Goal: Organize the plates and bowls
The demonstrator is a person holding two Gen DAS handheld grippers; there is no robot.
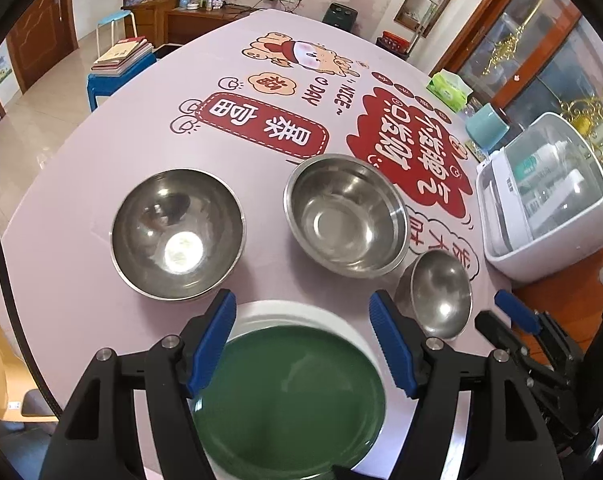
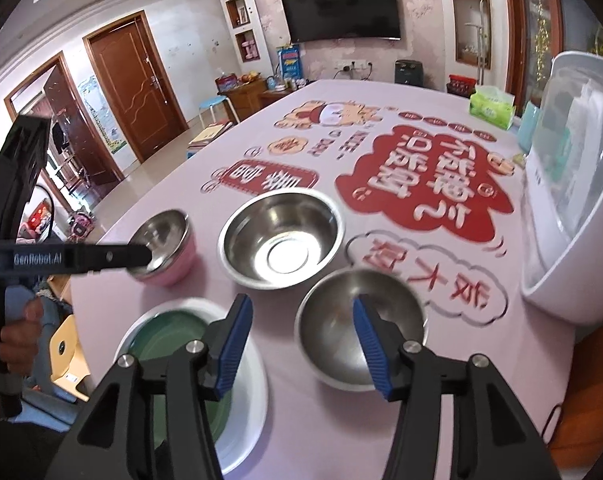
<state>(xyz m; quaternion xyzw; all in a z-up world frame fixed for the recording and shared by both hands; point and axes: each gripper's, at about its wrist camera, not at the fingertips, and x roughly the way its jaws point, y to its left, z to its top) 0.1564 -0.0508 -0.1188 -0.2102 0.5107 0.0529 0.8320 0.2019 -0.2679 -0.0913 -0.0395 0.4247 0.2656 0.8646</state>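
Pink tablecloth with red cartoon prints covers the table in a living room with brown doors and a wall television.

Seen from the left wrist, the left gripper hangs with its blue pads spread and nothing between them, over the green plate, which sits on a white plate at the near edge. Beyond the green plate stand three steel bowls: a left bowl, a middle bowl and, to its right, a small bowl. A white lidded container stands further right. Readable on the cloth, upside down from here, are "NICE~" and "DAY"; the Chinese characters I cannot make out with confidence.

Seen from the right wrist, the right gripper is likewise spread and empty, its right pad hanging over the small bowl, just right of the green plate. The left bowl shows a pink outside here. The other gripper's body, held in a hand, reads "GenRobot.AI".

The plates look already stacked, so nesting the bowls is probably next. To do that well, pinch one wall of the small bowl at the rim, lift straight up clear of the neighbours, and lower it centred into the middle bowl; steel is slippery, so grip squarely.
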